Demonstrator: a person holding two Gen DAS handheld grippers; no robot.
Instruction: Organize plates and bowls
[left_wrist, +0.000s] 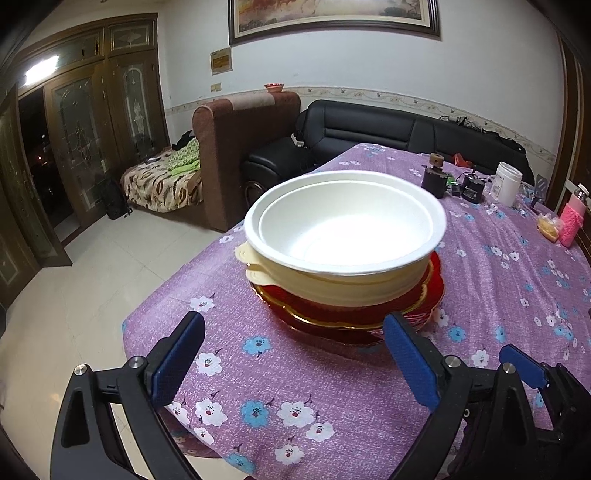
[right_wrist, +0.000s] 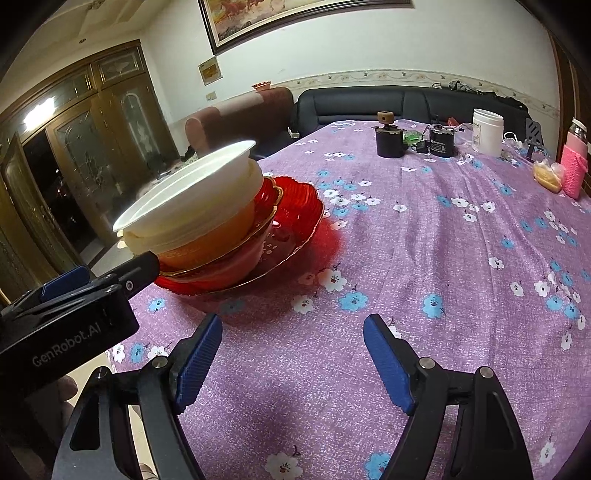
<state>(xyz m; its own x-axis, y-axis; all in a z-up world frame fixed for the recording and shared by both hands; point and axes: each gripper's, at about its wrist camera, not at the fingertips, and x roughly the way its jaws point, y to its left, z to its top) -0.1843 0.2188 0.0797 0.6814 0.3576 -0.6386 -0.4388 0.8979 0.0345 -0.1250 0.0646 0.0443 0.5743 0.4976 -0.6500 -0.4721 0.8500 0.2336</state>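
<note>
Sitting near the left edge of the worktop (left_wrist: 332, 406), on a purple flowered cloth, is one stack of dishes: a white bowl (left_wrist: 345, 225) on top, nested in cream bowls (left_wrist: 369, 284), which rest in a gold-rimmed red bowl (right_wrist: 258, 206) on a red glass plate (right_wrist: 299, 214) at the bottom. The left tongs (left_wrist: 295, 354) hang just short of the stack, their blue pads spread wide with only cloth between them; the right-hand pad lies close to the plate's rim, though I cannot tell if it touches. The right tongs (right_wrist: 293, 354) are also spread wide and empty over bare cloth, to the right of the stack. At the far end of the worktop stand a white jar (right_wrist: 487, 131), a dark round holder (right_wrist: 389, 140) and a pink bottle (right_wrist: 574, 166).
</note>
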